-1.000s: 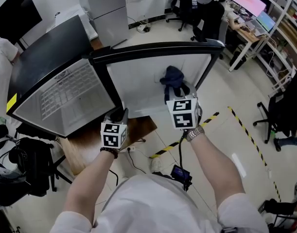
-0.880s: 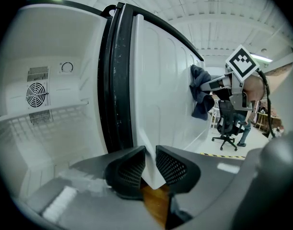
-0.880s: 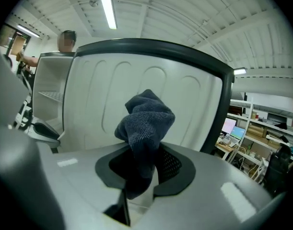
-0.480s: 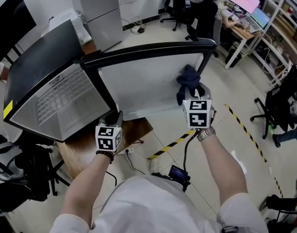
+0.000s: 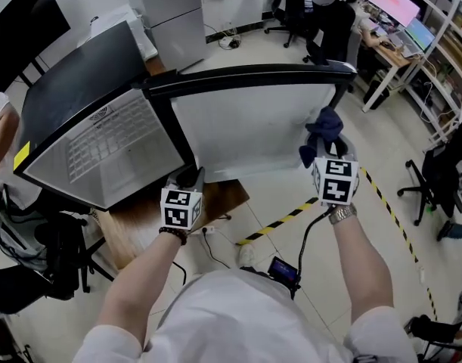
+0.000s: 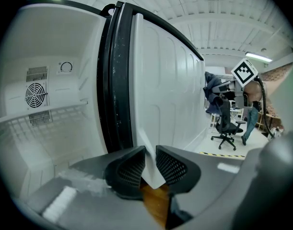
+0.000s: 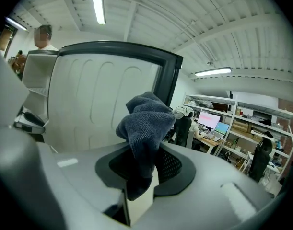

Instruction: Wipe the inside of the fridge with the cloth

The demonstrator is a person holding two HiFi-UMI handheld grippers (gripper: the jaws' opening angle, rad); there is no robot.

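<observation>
The fridge [image 5: 72, 89] stands open. Inside it a white wire shelf [image 6: 41, 123] runs across the compartment, and a round fan grille [image 6: 35, 95] and a slatted vent sit on the back wall. From where I stand I can see nothing lying on the shelf.

The fridge door [image 5: 238, 127] is swung wide, with its ribbed white inner lining facing the person. The left gripper [image 5: 189, 178] is clenched on the door's lower edge near the hinge side. A thin white lip of the lining sits pinched between its two dark pads, above a brown wooden board [image 5: 215, 199] on the floor.

The right gripper [image 5: 324, 151] is grasping the cloth [image 5: 324, 131], a dark blue towel bunched up and standing out of its jaws. The cloth is against the door lining at its outer side, just beside the dark door frame, about halfway up.

A second ago the cloth was near the middle of the lining, and half a second ago it was further out. It has now slid across to the outer edge, with the right gripper's hold on it unchanged. The left gripper has kept its place on the door's lower edge throughout.
</observation>
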